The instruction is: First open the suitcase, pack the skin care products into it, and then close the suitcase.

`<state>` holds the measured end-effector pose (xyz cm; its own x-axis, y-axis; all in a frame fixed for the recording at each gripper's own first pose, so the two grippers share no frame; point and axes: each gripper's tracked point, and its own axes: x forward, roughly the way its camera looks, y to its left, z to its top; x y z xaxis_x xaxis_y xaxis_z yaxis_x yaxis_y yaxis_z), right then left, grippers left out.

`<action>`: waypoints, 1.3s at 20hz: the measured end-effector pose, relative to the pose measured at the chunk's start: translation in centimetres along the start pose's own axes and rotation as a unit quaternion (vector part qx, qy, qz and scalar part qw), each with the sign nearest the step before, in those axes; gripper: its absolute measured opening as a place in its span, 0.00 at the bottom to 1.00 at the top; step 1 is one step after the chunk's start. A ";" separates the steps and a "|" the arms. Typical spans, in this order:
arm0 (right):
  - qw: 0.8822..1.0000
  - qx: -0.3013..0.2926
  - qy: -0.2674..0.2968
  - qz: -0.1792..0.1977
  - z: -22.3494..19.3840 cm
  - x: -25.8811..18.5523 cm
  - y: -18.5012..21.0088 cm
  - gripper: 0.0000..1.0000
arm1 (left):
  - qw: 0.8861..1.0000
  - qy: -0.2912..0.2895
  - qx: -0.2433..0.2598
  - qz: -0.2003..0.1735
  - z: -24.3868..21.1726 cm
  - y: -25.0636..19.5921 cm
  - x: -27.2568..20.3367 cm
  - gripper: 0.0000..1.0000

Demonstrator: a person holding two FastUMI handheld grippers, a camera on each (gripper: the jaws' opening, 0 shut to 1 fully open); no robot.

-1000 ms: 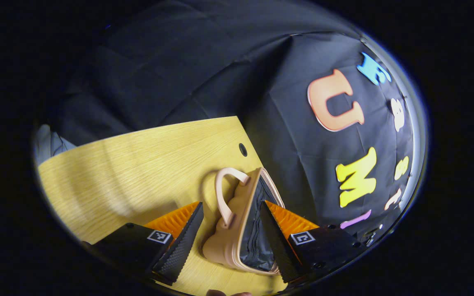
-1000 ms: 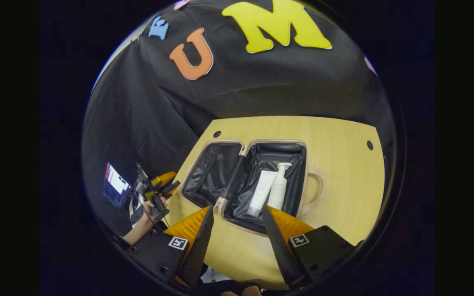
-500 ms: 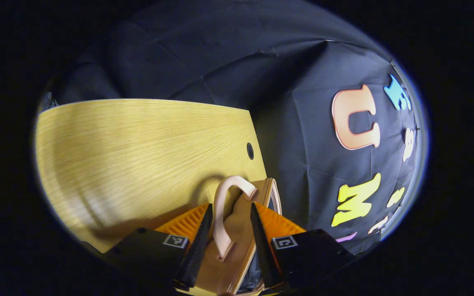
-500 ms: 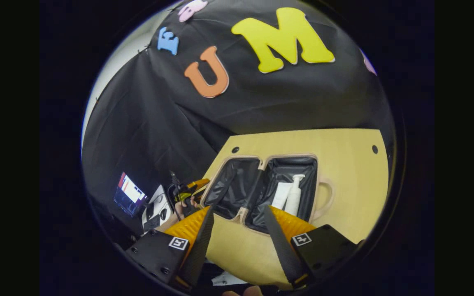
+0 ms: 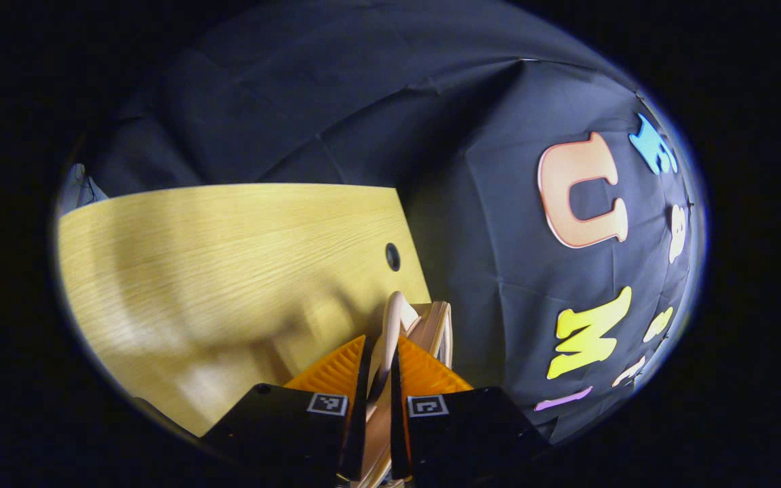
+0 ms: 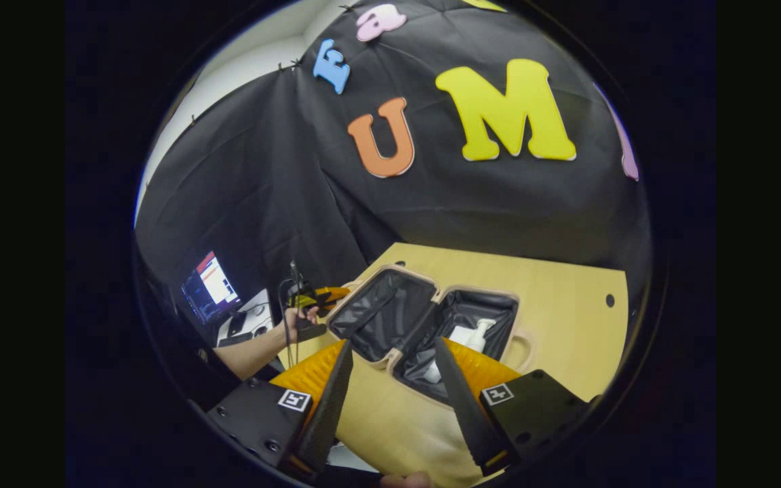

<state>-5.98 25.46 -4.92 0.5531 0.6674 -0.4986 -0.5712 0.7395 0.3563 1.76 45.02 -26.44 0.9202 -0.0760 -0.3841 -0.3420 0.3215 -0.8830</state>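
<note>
The pink suitcase (image 6: 365, 277) lies open on the wooden table (image 6: 567, 305), its black lining showing. A white pump bottle (image 6: 479, 331) and a white tube (image 6: 459, 335) lie in its right half. In the right gripper view, my left gripper (image 6: 319, 296) is at the outer edge of the left half, the lid, which is tilted up a little. In the left gripper view, my left gripper (image 5: 379, 339) is shut on the lid's pink edge (image 5: 390, 318), seen edge-on. My right gripper (image 6: 393, 344) hangs open above the table's near side, holding nothing.
A person's forearm (image 6: 255, 349) holds the left gripper at the table's left end, with a lit monitor (image 6: 211, 288) behind it. Bare wood (image 5: 228, 257) with a small hole (image 5: 392, 256) stretches beyond the lid. Black cloth walls stand close behind the table.
My left gripper has gone from open around the lid's edge to shut on it, and the lid has begun tilting up. My right gripper has drawn back and risen, away from the suitcase.
</note>
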 end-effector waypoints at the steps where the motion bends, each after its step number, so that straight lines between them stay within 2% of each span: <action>1: 0.999 -0.020 -0.020 -0.027 0.8 -0.7 -1.6 0.73 | 1.000 -0.006 0.023 -0.006 -0.1 -2.0 -0.6 0.18; 3: 0.994 -0.049 -0.067 -0.067 2.7 -2.4 -3.5 0.73 | 0.997 -0.021 0.075 -0.026 -0.5 -6.9 -1.9 0.18; 6: 0.981 -0.057 -0.136 -0.128 4.9 -6.5 -6.2 0.73 | 0.986 -0.038 0.152 -0.063 -2.8 -14.8 -3.8 0.18; 8: 0.964 -0.047 -0.182 -0.190 6.1 -9.5 -9.4 0.73 | 0.975 -0.054 0.201 -0.074 -6.0 -19.0 -5.2 0.18; 10: 0.942 -0.033 -0.219 -0.253 6.4 -12.9 -12.6 0.73 | 0.960 -0.066 0.259 -0.079 -10.0 -22.5 -5.7 0.18; 12: 0.925 -0.024 -0.242 -0.292 6.2 -16.1 -14.7 0.73 | 0.943 -0.074 0.316 -0.073 -14.2 -25.0 -6.1 0.18; 13: 0.920 -0.021 -0.246 -0.303 5.9 -17.4 -15.4 0.73 | 0.936 -0.073 0.337 -0.071 -16.9 -25.9 -6.1 0.18; 15: 0.915 -0.017 -0.243 -0.322 4.7 -19.5 -17.1 0.73 | 0.919 -0.068 0.381 -0.075 -22.0 -27.0 -5.4 0.18; 21: 0.897 0.003 -0.231 -0.378 1.3 -25.5 -21.8 0.73 | 0.886 0.001 0.460 -0.063 -35.4 -25.9 -1.4 0.18; 26: 0.861 -0.006 -0.238 -0.450 -0.1 -32.2 -25.3 0.73 | 0.856 0.035 0.515 -0.034 -41.8 -21.1 2.2 0.18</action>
<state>-9.45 -14.75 2.04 0.9589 -0.2127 -0.1877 0.2139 0.9768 -0.0142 2.98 -1.39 -19.96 0.9053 -0.1724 -0.3883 0.0944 0.9727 -0.2119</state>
